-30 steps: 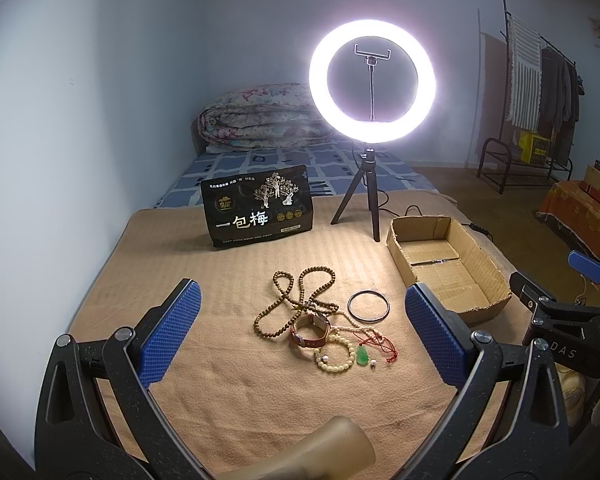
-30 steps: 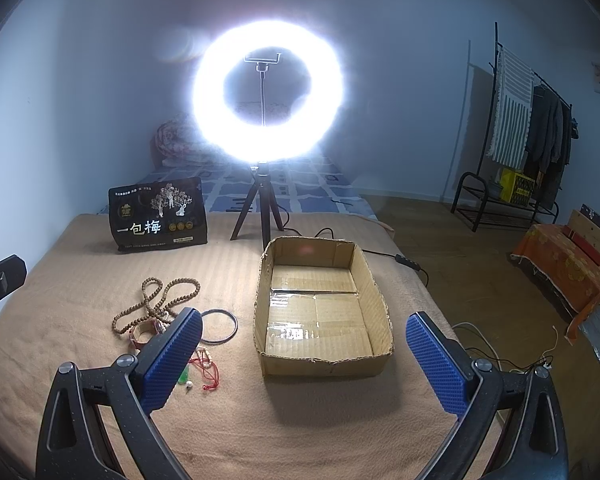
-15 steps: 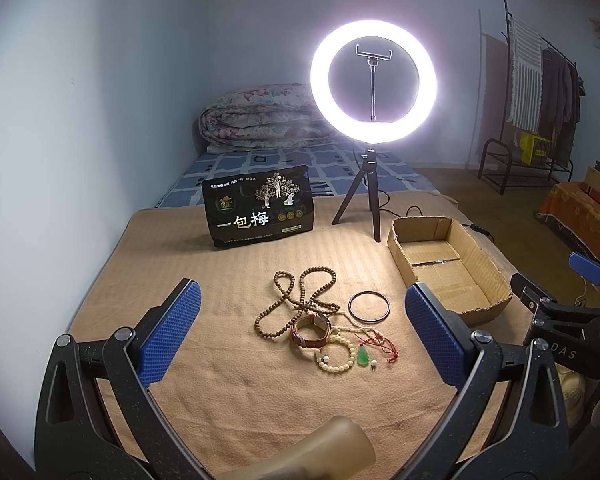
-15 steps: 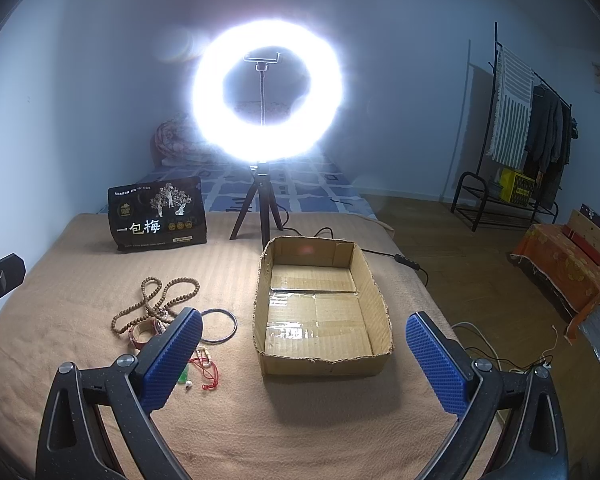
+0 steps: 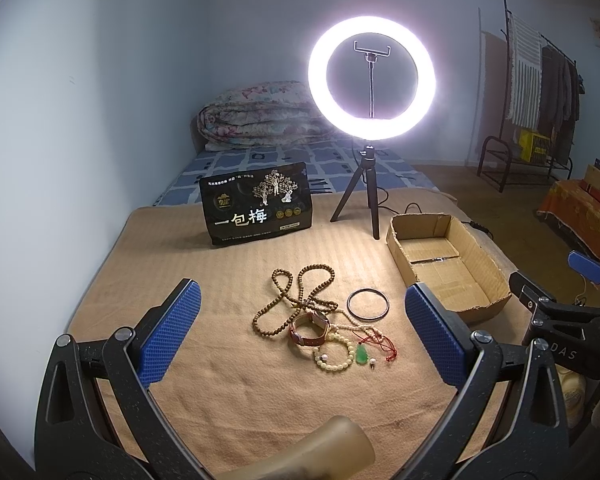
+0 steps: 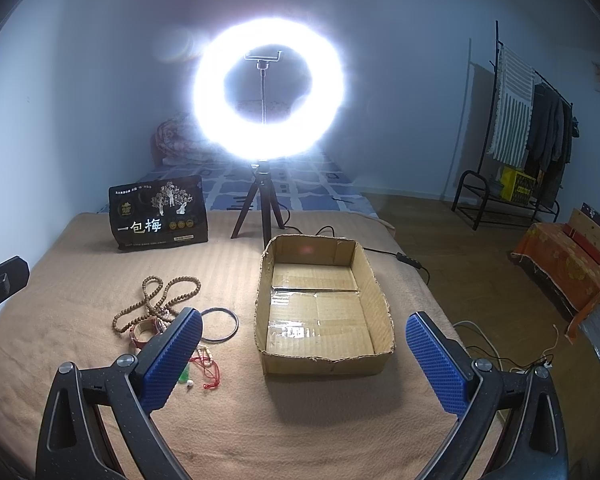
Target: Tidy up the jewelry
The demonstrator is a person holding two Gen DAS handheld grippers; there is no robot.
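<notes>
In the middle of the tan blanket [image 5: 220,380] sits the whole jewelry pile: a long wooden bead strand [image 5: 300,296], a thin dark bangle [image 5: 368,305], a red-strapped watch [image 5: 310,330], a pale bead bracelet [image 5: 334,354] and a green pendant on red cord [image 5: 362,355], all bunched up and touching or overlapping. The cardboard box [image 6: 324,312] near the blanket's right edge is bare inside, so I'd say sorting hasn't started.

Left gripper [image 5: 298,344] hovers in front of the pile, jaws spread wide, nothing between them. Right gripper [image 6: 304,364] is aimed at the box, equally released and empty.

Next move probably means coming down on one piece, likely the bangle since it lies a bit apart, without dragging the tangled strand along.

Readable stuff: the black pouch [image 5: 257,208] toward the far edge says "一包梅", and "DAS" shows on the right gripper's body.
</notes>
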